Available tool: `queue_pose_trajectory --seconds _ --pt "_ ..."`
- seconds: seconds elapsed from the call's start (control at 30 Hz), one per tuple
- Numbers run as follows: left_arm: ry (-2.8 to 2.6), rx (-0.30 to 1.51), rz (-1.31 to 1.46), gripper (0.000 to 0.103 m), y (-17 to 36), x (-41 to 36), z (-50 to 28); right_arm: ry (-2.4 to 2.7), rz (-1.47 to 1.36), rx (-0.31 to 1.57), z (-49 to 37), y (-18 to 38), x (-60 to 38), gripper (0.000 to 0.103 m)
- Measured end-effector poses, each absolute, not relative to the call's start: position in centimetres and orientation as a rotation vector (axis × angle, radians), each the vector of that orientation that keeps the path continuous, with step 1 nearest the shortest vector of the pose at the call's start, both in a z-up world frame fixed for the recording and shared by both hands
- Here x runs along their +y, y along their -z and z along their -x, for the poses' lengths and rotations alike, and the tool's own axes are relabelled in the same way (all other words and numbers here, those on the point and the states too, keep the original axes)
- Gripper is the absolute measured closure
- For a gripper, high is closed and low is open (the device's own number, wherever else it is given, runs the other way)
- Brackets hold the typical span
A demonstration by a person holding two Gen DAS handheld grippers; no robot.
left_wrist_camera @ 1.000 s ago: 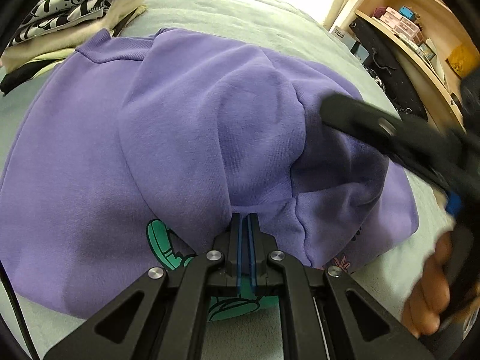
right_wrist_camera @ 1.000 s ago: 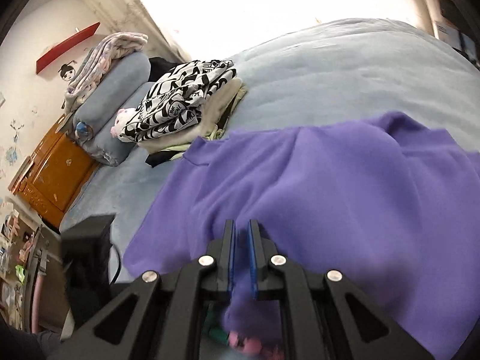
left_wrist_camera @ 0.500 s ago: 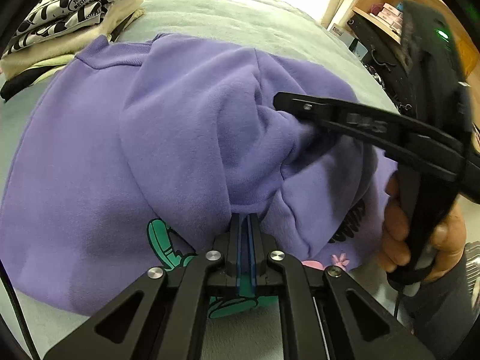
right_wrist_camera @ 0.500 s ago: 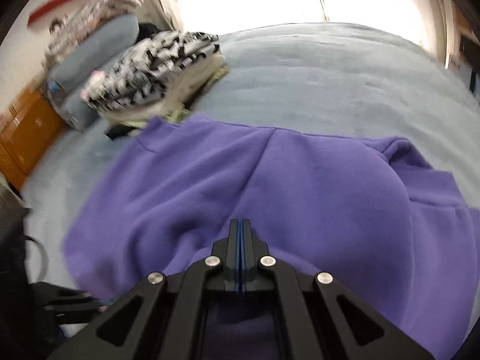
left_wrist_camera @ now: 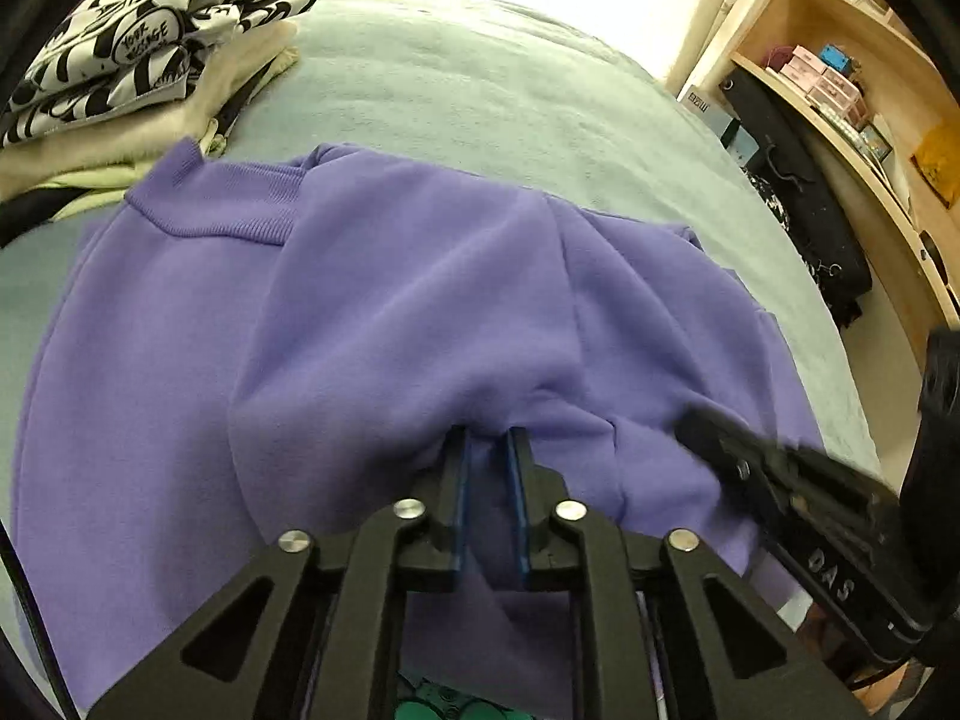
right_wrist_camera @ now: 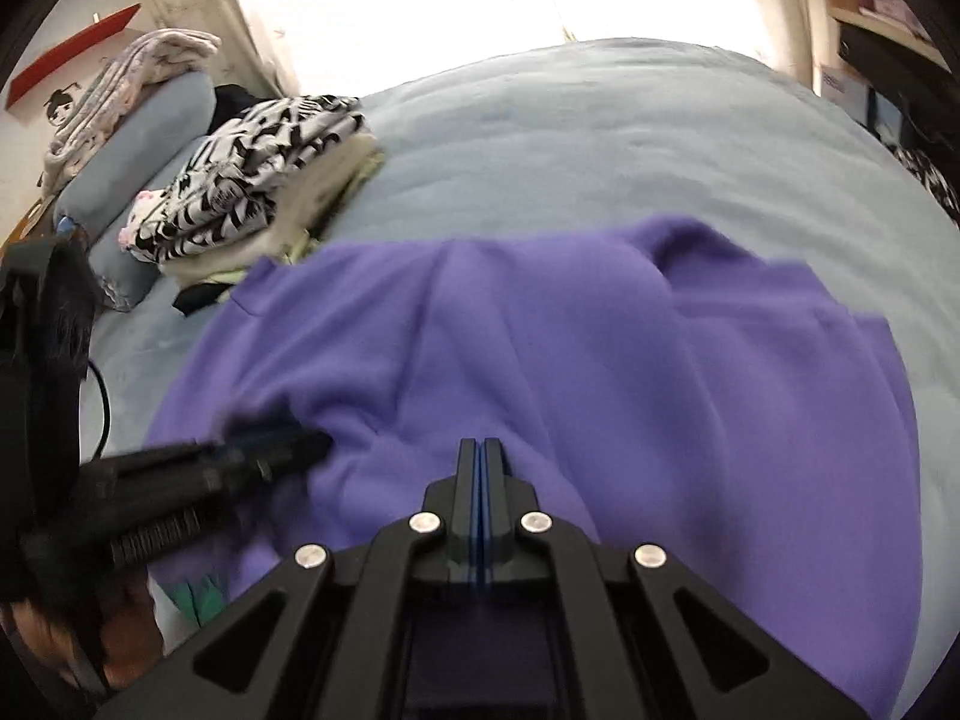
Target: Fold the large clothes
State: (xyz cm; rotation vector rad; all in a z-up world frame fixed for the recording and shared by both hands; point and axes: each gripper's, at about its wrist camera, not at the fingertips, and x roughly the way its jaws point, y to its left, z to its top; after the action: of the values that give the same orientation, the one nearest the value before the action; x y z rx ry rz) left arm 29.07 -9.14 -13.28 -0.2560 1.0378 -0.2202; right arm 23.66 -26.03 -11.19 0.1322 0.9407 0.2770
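Observation:
A purple sweatshirt [left_wrist_camera: 390, 324] lies on the grey-blue bed [left_wrist_camera: 480, 114], partly folded, its ribbed collar at the far left. It also shows in the right wrist view [right_wrist_camera: 600, 372]. My left gripper [left_wrist_camera: 487, 441] has its jaws slightly apart, with purple fabric lying between them. My right gripper [right_wrist_camera: 482, 447] is shut, its tips over the sweatshirt; I cannot tell whether fabric is pinched. The right gripper also shows in the left wrist view [left_wrist_camera: 708, 429] at the right, against the cloth. The left gripper shows blurred in the right wrist view [right_wrist_camera: 300, 441].
A stack of folded clothes [left_wrist_camera: 132, 60], black-and-white patterned on top, sits at the far left of the bed, also in the right wrist view [right_wrist_camera: 258, 174]. A pillow [right_wrist_camera: 138, 138] lies beyond it. Wooden shelves [left_wrist_camera: 870, 96] stand at the right.
My left gripper's jaws have parted from tightly shut. Both grippers have carried the fabric toward the near edge, covering most of the green print. The right gripper has dropped low at the right.

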Motion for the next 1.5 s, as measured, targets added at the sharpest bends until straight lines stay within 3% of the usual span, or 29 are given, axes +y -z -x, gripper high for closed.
queue_pose_trajectory --seconds 0.5,0.83,1.0,1.17,1.5 --pt "0.175 1.008 0.197 0.093 9.7 -9.2 -26.1 -0.278 -0.312 0.833 -18.2 7.0 -27.0 0.1" --pt "0.128 0.982 0.181 0.076 6.0 -6.8 -19.2 -0.3 -0.308 0.84 -13.1 5.0 -24.6 0.099" --pt "0.103 0.969 0.179 0.069 5.1 -5.3 -16.4 -0.315 -0.293 0.842 -10.9 4.5 -23.3 0.087" --pt "0.091 0.978 0.19 0.061 5.3 -4.4 -14.1 -0.323 -0.283 0.849 -9.1 4.6 -22.5 0.086" --pt "0.095 1.027 0.203 0.061 7.5 -3.5 -12.2 -0.313 -0.291 0.932 -7.7 7.1 -21.3 0.086"
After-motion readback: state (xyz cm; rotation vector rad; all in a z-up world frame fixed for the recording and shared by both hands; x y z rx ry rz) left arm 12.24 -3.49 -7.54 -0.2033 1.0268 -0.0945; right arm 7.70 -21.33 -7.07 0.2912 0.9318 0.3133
